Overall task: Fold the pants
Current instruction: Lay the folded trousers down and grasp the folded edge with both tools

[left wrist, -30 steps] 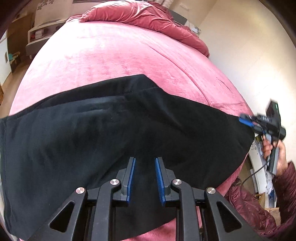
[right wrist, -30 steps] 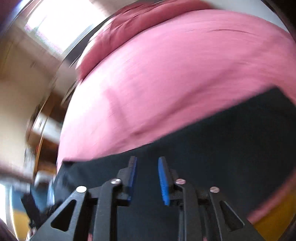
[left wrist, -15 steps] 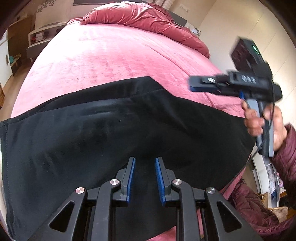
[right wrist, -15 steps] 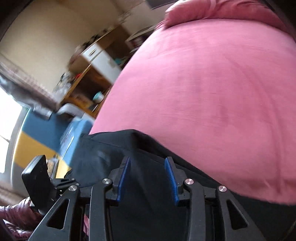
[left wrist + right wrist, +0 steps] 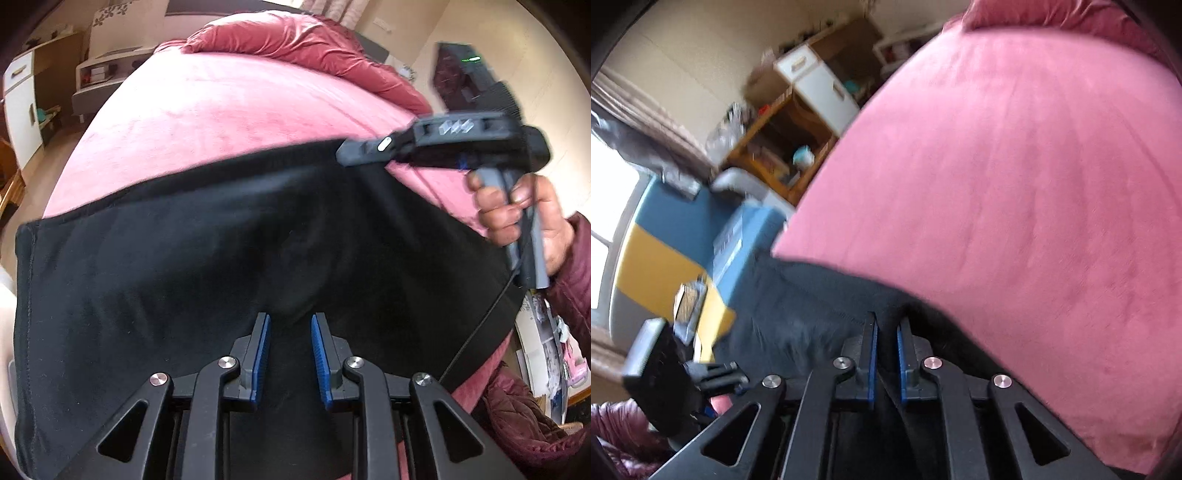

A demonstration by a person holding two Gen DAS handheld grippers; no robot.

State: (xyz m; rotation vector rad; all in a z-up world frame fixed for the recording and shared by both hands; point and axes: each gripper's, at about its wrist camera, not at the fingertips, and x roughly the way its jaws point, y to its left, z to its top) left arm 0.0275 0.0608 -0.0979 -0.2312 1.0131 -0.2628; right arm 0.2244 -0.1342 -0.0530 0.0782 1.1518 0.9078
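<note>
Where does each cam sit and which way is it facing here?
Left wrist: on the left gripper, angled down over the black pants on the pink bed; shows the right gripper, hand and sleeve.
Right wrist: on the right gripper, angled down at the pants' far edge, shut on the fabric; the left gripper's body is at lower left.
Shared: pants, bed, white cabinet.

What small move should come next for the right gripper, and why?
Probably lift and carry the pinched edge across toward the near side to start a fold. The right gripper has closed on the far edge of the black pants, which lie spread flat on the pink bed; the left gripper hovers open above them.
</note>
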